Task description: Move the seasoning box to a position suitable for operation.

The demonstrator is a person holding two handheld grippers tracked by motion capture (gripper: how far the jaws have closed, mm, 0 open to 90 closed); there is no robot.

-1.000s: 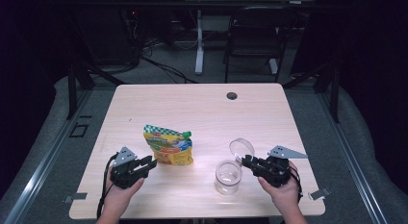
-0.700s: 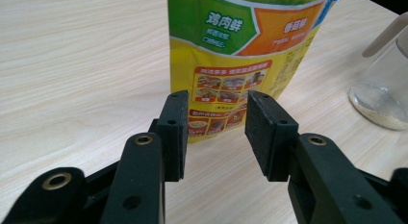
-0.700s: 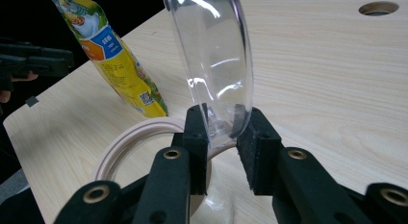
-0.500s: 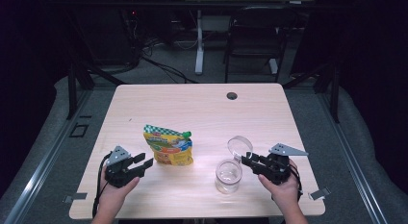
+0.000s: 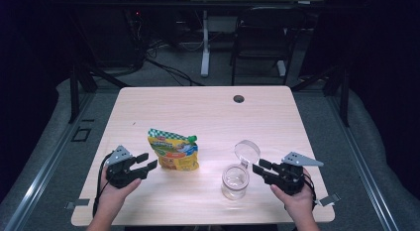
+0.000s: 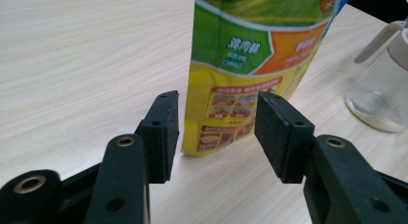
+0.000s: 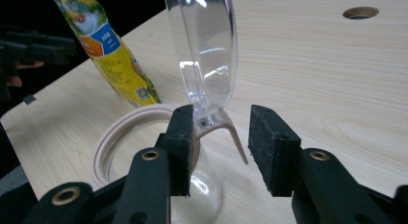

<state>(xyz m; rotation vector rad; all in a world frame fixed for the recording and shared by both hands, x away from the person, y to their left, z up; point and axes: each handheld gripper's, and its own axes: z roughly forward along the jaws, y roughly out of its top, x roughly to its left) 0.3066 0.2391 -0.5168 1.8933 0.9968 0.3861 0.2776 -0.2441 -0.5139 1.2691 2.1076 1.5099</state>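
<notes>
While your left gripper [image 5: 147, 162] had edged toward the yellow pouch [image 5: 173, 150] at lower centre-left since the earlier frame, its jaws stood spread, pouch just ahead. Your right gripper [image 5: 261, 168], spread, flanked the open jar's [image 5: 235, 180] lid hinge. Pouch lettering: not legible.

Yellow, green and orange pouch [image 5: 173, 150], clear glass jar [image 5: 235, 180], pale wood-grain table [image 5: 208, 114], black jaws

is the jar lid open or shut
Open: the clear hinged lid stands swung up behind the jar, leaving its mouth uncovered.
</notes>
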